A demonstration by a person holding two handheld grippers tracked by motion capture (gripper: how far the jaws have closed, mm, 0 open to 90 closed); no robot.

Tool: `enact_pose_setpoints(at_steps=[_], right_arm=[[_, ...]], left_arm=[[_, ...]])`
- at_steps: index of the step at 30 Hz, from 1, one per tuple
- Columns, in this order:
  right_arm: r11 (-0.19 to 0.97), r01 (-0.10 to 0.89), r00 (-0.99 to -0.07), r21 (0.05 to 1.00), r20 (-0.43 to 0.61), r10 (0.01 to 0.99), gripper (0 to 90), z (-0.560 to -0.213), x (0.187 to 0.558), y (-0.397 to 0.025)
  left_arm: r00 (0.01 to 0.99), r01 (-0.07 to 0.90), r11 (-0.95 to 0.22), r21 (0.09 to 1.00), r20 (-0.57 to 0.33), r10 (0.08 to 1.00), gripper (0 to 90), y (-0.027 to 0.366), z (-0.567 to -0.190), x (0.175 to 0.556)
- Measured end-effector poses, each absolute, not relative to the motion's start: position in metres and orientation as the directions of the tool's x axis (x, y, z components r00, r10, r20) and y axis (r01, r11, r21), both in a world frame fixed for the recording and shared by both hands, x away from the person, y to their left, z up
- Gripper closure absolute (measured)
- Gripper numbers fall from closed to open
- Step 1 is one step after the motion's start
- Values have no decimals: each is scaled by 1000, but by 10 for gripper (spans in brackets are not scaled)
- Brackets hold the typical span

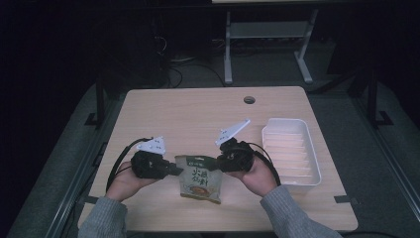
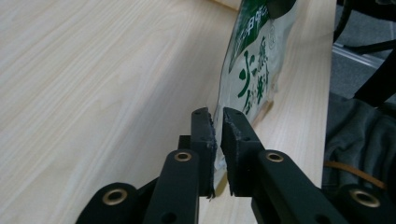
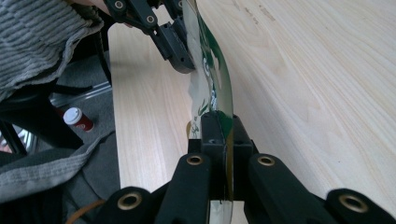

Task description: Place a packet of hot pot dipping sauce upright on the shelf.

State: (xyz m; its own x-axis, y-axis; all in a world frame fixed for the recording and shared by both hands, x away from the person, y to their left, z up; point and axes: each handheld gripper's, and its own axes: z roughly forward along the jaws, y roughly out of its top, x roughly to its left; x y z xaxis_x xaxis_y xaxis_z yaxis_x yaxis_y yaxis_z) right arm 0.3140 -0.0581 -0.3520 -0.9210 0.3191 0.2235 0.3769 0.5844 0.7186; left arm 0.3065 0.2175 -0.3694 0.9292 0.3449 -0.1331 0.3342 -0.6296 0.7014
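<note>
A green and white snack bag [image 1: 199,178] with printed characters hangs upright between my two grippers near the table's front edge. My left gripper [image 1: 174,170] is shut on its upper left corner. In the left gripper view the bag [image 2: 254,60] runs away from the jaws, and the left gripper [image 2: 218,128] pinches its thin edge. My right gripper [image 1: 221,162] is shut on the upper right corner. In the right gripper view the bag [image 3: 215,70] curves off edge-on from the right gripper [image 3: 224,126], with the left gripper [image 3: 180,51] clamped at its far end.
A white ribbed tray [image 1: 292,153] lies on the table to the right of my right hand. A round cable hole [image 1: 249,99] sits near the table's far edge. A small red and white cup [image 3: 77,119] stands on the floor beside the table.
</note>
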Motion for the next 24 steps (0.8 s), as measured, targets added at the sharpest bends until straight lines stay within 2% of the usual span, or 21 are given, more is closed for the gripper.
enact_pose_setpoints(at_steps=[7, 15, 24], right_arm=[[605, 347, -934, 716, 208, 290, 889, -344, 314, -64], [636, 332, -938, 697, 177, 297, 891, -332, 316, -77], [647, 327, -940, 689, 167, 298, 891, -321, 321, -89]], left_arm=[[924, 332, -630, 702, -107, 367, 748, 217, -373, 303], [917, 351, -612, 709, -129, 377, 725, 220, -387, 300], [899, 395, -628, 670, -141, 415, 696, 225, -409, 300]])
